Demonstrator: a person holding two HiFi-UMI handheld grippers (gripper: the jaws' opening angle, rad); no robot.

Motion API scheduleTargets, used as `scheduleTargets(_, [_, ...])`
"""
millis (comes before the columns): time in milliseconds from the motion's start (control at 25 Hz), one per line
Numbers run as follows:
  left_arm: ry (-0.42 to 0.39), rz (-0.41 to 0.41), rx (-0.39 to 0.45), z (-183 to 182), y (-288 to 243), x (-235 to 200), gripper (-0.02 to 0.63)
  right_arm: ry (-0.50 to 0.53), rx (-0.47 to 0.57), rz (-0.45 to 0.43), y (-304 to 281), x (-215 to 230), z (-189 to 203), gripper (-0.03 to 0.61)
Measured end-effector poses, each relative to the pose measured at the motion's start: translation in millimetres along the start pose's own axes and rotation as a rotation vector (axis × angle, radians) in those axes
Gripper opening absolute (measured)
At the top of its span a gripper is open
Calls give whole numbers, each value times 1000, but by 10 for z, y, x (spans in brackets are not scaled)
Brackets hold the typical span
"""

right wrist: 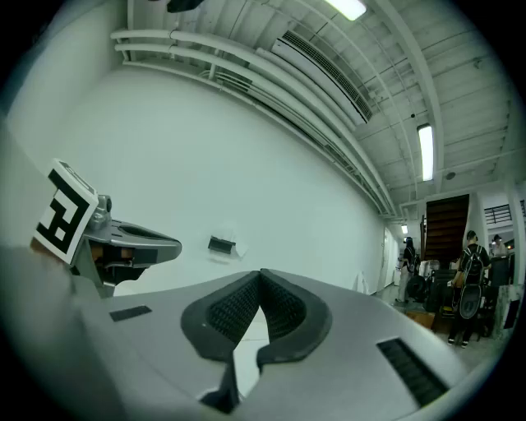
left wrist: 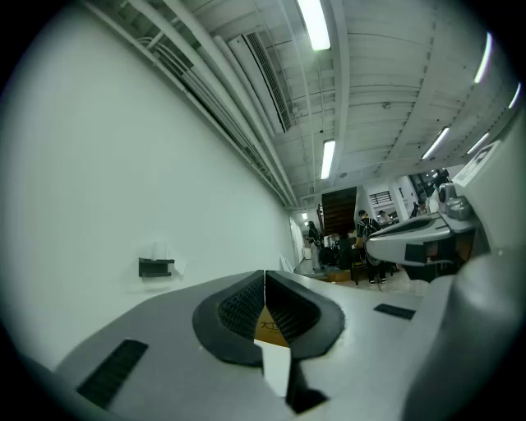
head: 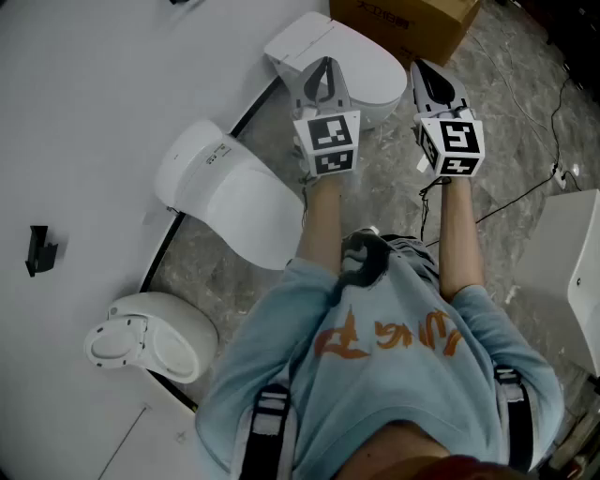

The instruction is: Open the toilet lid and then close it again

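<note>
Three white toilets stand along the white wall, all with lids down: a far one (head: 342,58), a middle one (head: 230,197) and a small near one (head: 150,339). Both grippers are held out level at chest height, side by side. My left gripper (head: 323,67) hangs over the far toilet's lid, shut and empty. To the right of that toilet, over the floor, my right gripper (head: 422,70) is shut with nothing in it. The left gripper view shows its pads (left wrist: 246,308) pressed together; the right gripper view shows the same of its pads (right wrist: 238,308). Neither gripper touches a toilet.
A cardboard box (head: 403,23) sits on the marble floor behind the far toilet. A black bracket (head: 39,248) is fixed to the wall. A cable (head: 525,197) runs across the floor at right, next to a white cabinet (head: 581,272). People stand far off down the hall.
</note>
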State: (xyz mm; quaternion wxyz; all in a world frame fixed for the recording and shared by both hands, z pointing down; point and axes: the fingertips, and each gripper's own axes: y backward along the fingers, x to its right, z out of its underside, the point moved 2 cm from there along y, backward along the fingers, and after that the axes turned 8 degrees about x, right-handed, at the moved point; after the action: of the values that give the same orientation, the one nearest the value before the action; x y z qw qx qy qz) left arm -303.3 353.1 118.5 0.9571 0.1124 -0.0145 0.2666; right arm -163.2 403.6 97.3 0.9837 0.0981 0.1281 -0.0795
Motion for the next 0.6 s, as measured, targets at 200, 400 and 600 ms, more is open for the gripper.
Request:
scheduleTargets(200, [2,37,7,-15,-16,68,28,16,23,34,50,-4,27,12])
scheduleTargets(400, [23,35,-6,47,-14,-17,28,-5,24,115,79,116,33,12])
scheduleTargets(600, [58,31,9,22,-68,-19,28,53,3,158,151,207,53,12])
